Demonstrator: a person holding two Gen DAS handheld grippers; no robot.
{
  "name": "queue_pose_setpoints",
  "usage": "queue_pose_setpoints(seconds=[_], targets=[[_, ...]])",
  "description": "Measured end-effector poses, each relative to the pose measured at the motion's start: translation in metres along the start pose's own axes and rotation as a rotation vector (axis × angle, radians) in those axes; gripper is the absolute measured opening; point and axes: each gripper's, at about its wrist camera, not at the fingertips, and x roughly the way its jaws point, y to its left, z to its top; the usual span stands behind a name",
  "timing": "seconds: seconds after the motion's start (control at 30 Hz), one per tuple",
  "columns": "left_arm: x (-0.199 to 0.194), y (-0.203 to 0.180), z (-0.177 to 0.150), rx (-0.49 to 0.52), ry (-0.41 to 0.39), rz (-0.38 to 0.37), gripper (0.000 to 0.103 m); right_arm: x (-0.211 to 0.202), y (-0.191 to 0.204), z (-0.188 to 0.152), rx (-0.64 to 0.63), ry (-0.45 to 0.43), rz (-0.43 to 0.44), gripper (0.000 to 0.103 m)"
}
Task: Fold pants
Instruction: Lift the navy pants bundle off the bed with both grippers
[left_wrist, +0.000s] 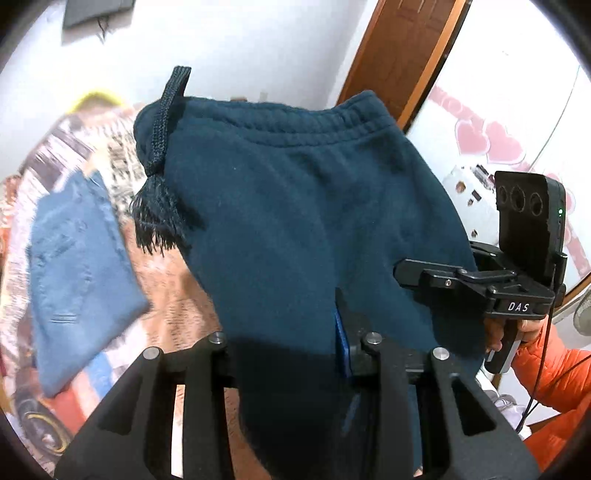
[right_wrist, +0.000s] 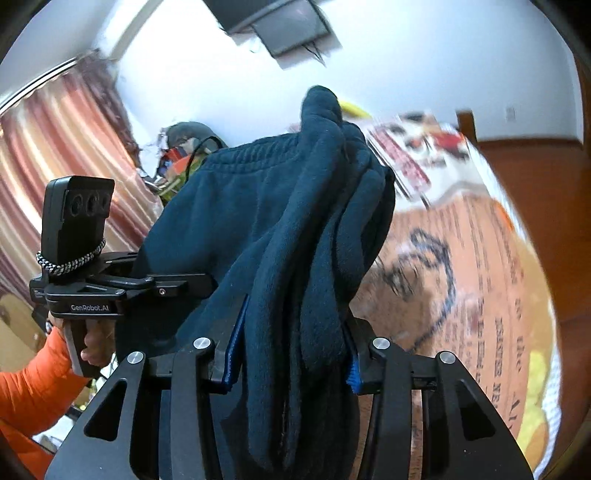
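Observation:
Dark teal sweatpants hang in the air between both grippers, elastic waistband up, with a black drawstring and its frayed tassel dangling at the left. My left gripper is shut on the fabric near its lower edge; the cloth drapes over and hides the left finger. The right gripper shows at the right in this view, gripping the pants' edge. In the right wrist view, my right gripper is shut on a thick bunch of the pants, its blue pads pressed on both sides.
Below lies a bed with an orange printed cover. Folded blue jeans lie on it at the left. A brown door, white wall and striped curtain surround. The person's orange sleeves are near.

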Motion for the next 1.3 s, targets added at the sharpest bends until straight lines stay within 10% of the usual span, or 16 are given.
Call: queue_pose_setpoints(seconds=[0.6, 1.3], targets=[[-0.142, 0.08, -0.017, -0.111, -0.279, 0.224, 0.033, 0.029, 0.138, 0.066, -0.243, -0.143, 0.115, 0.036], [-0.072, 0.248, 0.015, -0.251, -0.208, 0.317, 0.033, 0.195, 0.138, 0.129, -0.221, -0.073, 0.131, 0.036]])
